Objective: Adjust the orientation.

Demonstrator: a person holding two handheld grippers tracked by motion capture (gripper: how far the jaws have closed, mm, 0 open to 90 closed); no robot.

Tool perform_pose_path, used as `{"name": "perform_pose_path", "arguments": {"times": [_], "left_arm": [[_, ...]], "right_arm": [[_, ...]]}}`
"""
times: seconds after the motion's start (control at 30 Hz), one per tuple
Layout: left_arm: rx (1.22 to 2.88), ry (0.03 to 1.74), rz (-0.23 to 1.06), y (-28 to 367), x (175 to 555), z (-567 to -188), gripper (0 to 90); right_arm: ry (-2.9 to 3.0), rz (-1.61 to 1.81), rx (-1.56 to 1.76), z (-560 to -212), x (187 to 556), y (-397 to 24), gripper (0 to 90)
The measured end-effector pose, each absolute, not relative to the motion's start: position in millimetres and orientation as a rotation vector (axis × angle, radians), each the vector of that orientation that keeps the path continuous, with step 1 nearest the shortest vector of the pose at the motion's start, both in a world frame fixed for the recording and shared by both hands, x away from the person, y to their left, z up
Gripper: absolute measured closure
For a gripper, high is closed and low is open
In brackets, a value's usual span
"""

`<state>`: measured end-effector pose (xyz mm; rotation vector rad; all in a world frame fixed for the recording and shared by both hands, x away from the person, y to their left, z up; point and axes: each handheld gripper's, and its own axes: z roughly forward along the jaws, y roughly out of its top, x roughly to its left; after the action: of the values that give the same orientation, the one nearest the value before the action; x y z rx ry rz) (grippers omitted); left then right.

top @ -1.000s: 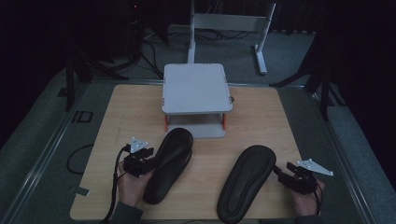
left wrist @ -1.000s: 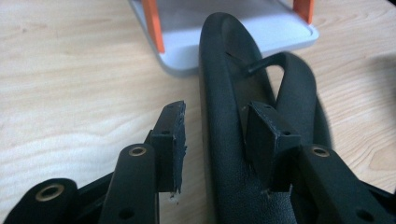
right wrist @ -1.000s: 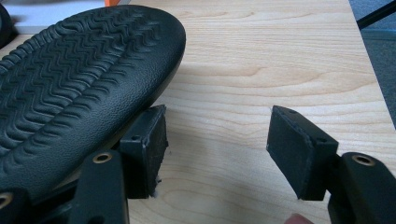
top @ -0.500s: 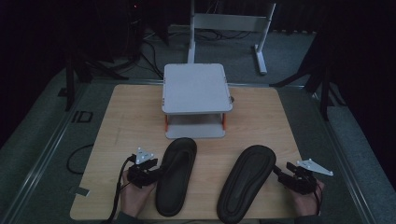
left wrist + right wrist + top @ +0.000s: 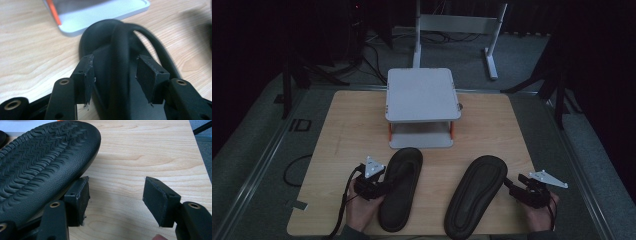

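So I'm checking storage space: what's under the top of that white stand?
Under the white stand top sits a lower white shelf, its front part bare, between orange legs. The back of that shelf is covered by the top.

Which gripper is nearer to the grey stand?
Left. The left gripper sits at the upright slipper, whose toe almost reaches the grey stand. The right gripper is beside the sole-up slipper, farther out toward the table's right edge.
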<state>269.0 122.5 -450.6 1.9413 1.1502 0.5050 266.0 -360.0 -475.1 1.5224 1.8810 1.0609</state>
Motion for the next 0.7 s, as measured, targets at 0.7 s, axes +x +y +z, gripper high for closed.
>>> {"name": "perform_pose_path", "arguments": {"times": [0.7], "left_arm": [[2.002, 0.970, 0.495, 67, 266, -438, 44.8]], "right_arm": [[1.939, 1.051, 1.485, -475, 264, -349, 37.1]]}}
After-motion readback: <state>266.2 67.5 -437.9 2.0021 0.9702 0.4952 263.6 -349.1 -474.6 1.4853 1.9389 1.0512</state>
